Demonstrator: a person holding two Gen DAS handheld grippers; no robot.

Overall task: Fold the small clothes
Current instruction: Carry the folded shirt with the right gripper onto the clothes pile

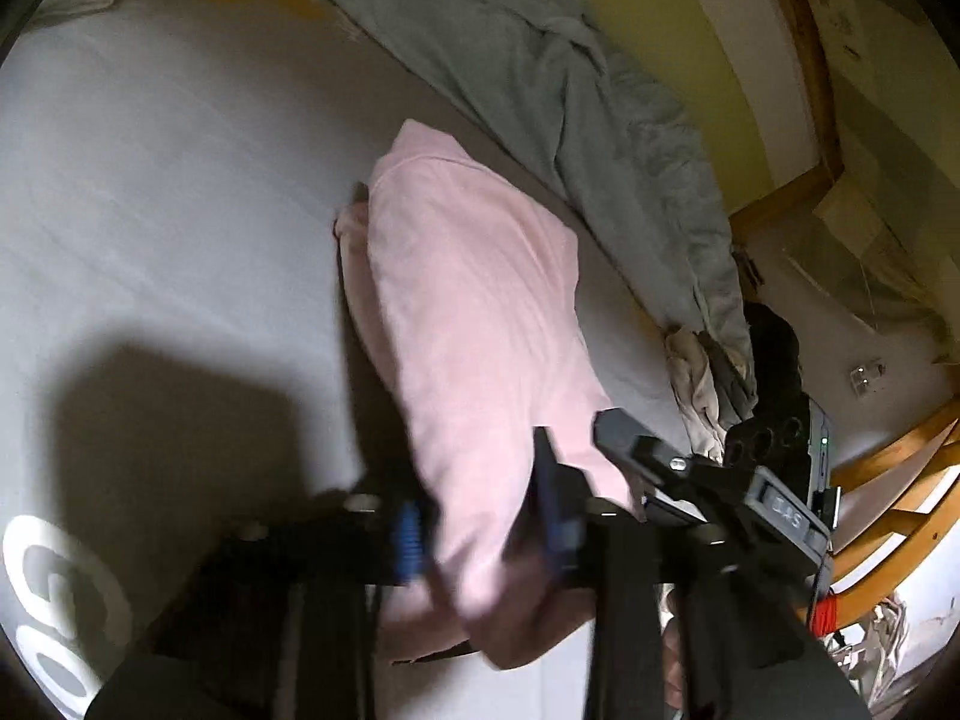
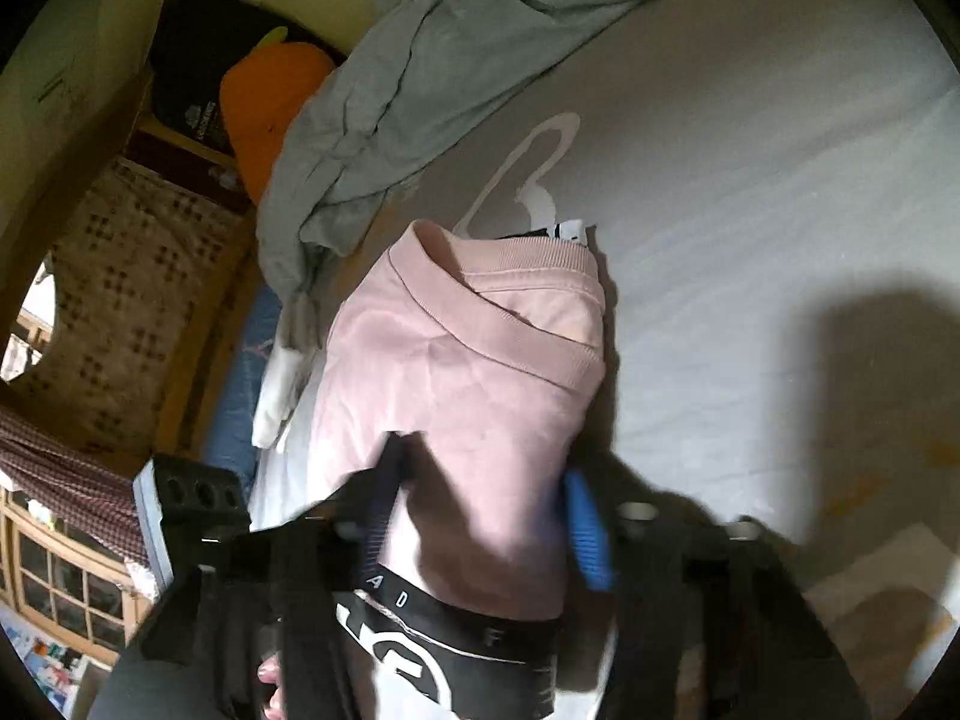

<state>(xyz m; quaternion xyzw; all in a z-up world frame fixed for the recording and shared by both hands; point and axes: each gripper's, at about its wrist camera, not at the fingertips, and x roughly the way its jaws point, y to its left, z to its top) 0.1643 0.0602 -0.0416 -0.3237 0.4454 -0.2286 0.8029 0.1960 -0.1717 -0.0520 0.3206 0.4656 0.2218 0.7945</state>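
Observation:
A pink garment (image 1: 474, 312) hangs folded over a white bed sheet (image 1: 150, 180). My left gripper (image 1: 480, 531) is shut on its near edge, blue-padded fingers (image 1: 408, 540) on both sides of the cloth. In the right wrist view the same pink garment (image 2: 468, 378) shows its ribbed hem at the top. My right gripper (image 2: 480, 516) is shut on it, one blue finger (image 2: 588, 534) to the right and a dark one to the left. The other gripper's body (image 1: 762, 492) shows at the right of the left wrist view.
A crumpled grey-green blanket (image 1: 570, 78) lies along the far side of the bed. A white hanger (image 2: 528, 174) lies on the sheet (image 2: 750, 180) behind the garment. A black and white printed cloth (image 2: 420, 648) lies below it. A wooden bed frame (image 1: 900, 480) stands at right.

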